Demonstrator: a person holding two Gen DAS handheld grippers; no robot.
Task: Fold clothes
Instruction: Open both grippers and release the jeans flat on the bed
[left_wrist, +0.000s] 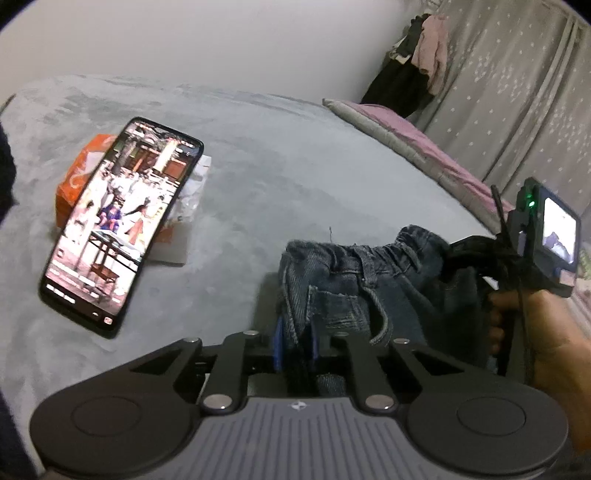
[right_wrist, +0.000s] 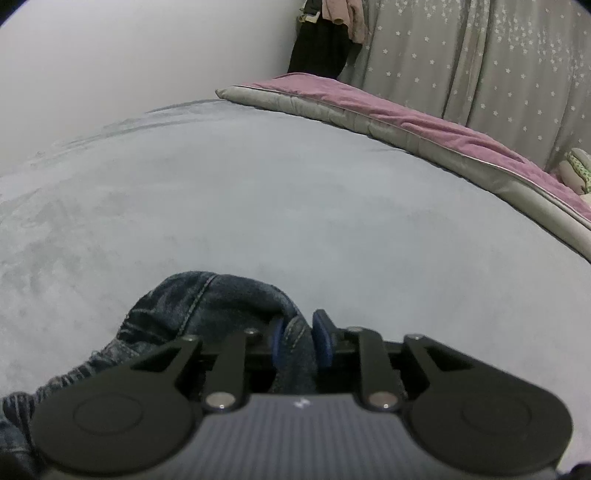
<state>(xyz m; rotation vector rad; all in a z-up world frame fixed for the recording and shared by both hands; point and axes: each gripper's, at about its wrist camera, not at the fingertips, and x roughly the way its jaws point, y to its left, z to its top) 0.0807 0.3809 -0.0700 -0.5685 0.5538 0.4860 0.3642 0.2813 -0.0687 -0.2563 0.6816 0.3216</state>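
Jeans (left_wrist: 354, 284) hang bunched between your two grippers above the bed (left_wrist: 277, 177). Your left gripper (left_wrist: 295, 343) has its jaws pinching the waistband edge; your right gripper (right_wrist: 301, 339) has its jaws pinching denim too. Draw them apart evenly to flatten the cloth, clear of the phone (left_wrist: 118, 225).

a lit phone (left_wrist: 122, 225) leans on an orange packet (left_wrist: 79, 173) on the grey bed (left_wrist: 295, 166); purple quilt (right_wrist: 424, 122) beside star-print curtain (right_wrist: 480, 59).
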